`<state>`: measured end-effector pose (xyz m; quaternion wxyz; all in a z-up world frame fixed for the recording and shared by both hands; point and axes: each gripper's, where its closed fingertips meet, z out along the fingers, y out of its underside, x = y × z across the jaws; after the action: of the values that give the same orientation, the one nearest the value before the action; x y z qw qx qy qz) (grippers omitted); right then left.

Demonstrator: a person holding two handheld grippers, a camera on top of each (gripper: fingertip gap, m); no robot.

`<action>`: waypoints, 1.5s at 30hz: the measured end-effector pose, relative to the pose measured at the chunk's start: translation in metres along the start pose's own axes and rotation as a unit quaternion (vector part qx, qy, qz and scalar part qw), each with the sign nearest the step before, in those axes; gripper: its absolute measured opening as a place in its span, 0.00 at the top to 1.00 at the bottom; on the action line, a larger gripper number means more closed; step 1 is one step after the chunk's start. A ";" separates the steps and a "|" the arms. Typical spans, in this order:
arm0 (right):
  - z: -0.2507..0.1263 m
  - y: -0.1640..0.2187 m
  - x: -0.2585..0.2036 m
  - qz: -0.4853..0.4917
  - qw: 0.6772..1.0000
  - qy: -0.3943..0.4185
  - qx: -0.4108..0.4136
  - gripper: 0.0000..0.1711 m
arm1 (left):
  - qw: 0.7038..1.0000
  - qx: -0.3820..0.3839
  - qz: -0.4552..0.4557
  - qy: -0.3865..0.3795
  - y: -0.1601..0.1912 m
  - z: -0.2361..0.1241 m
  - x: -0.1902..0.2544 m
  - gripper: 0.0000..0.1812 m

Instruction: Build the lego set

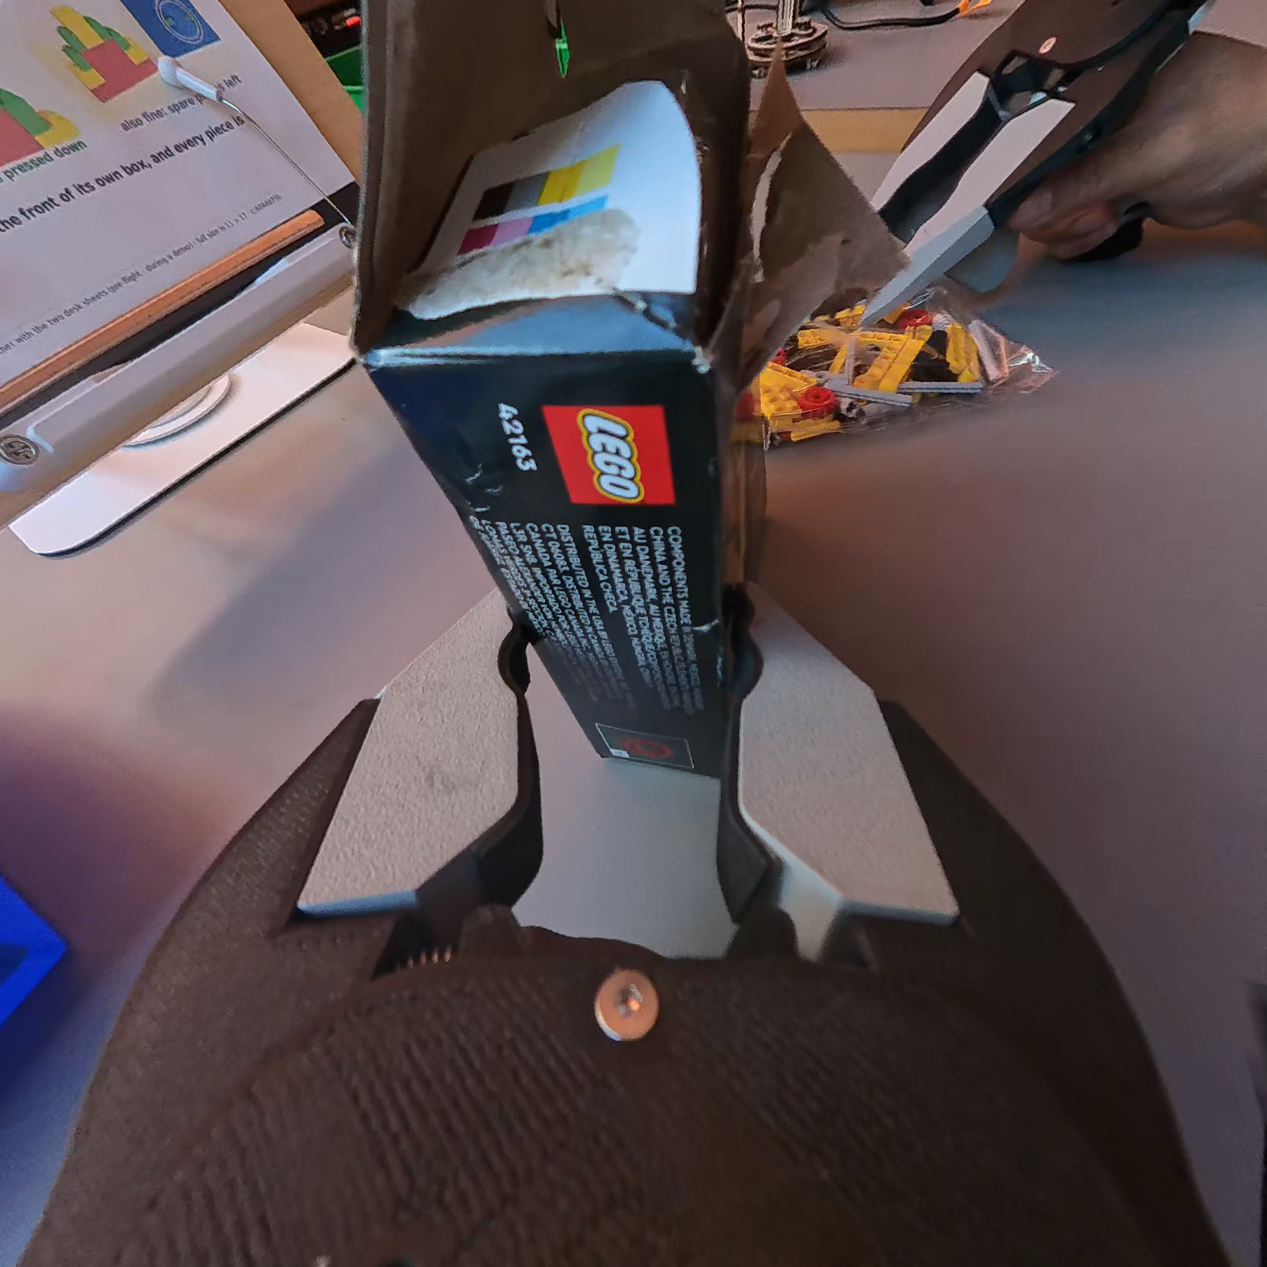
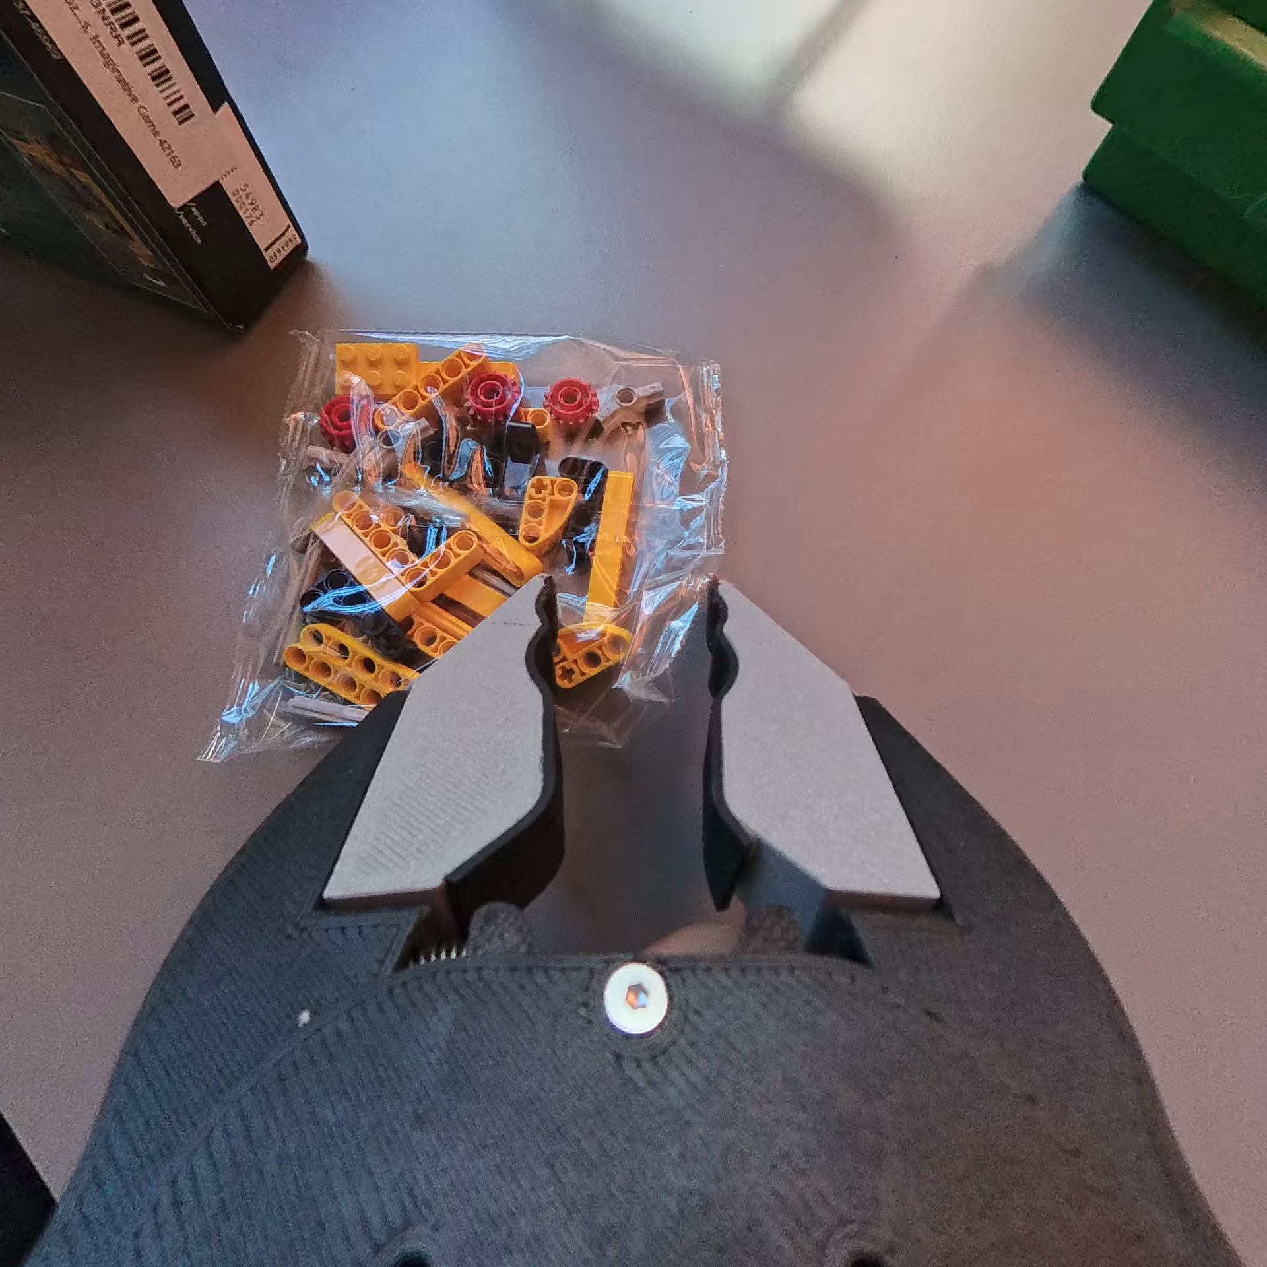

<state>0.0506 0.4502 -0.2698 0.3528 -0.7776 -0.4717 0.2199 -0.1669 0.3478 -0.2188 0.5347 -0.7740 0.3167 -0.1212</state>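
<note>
My left gripper is shut on the black lego box, holding it by its narrow side with the torn-open end flaps pointing away. A clear plastic bag of yellow, black, grey and red lego pieces lies on the grey table; it also shows in the left wrist view. My right gripper is open, its tips just above the near edge of the bag. The right gripper also shows in the left wrist view, held by a hand, tips at the bag. The box's corner shows in the right wrist view.
A printed instruction sheet stands on a stand with a white base at the left. A green block sits at the far right, a blue object at the left edge. The grey table surrounds the bag.
</note>
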 end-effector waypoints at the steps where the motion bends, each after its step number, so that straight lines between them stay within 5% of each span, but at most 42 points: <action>1: 0.000 0.000 0.000 0.001 1.000 -0.001 0.000 0.76 | 1.000 0.000 -0.001 0.001 0.000 0.000 0.000 0.69; 23: 0.000 -0.002 -0.019 -0.056 0.998 -0.029 0.007 0.76 | 1.000 -0.003 -0.002 0.003 0.000 0.001 0.000 0.69; 35: -0.036 -0.047 -0.037 -0.090 0.974 -0.063 0.199 0.73 | 1.000 -0.003 -0.006 0.006 0.001 0.001 0.000 0.69; 45: -0.045 -0.052 -0.048 -0.067 0.965 -0.119 0.223 0.70 | 1.000 -0.003 -0.003 0.006 0.001 0.001 0.000 0.70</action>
<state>0.0290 0.4086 -0.2009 0.4725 -0.6143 -0.5002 0.3863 -0.1665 0.3479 -0.2199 0.5304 -0.7757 0.3178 -0.1265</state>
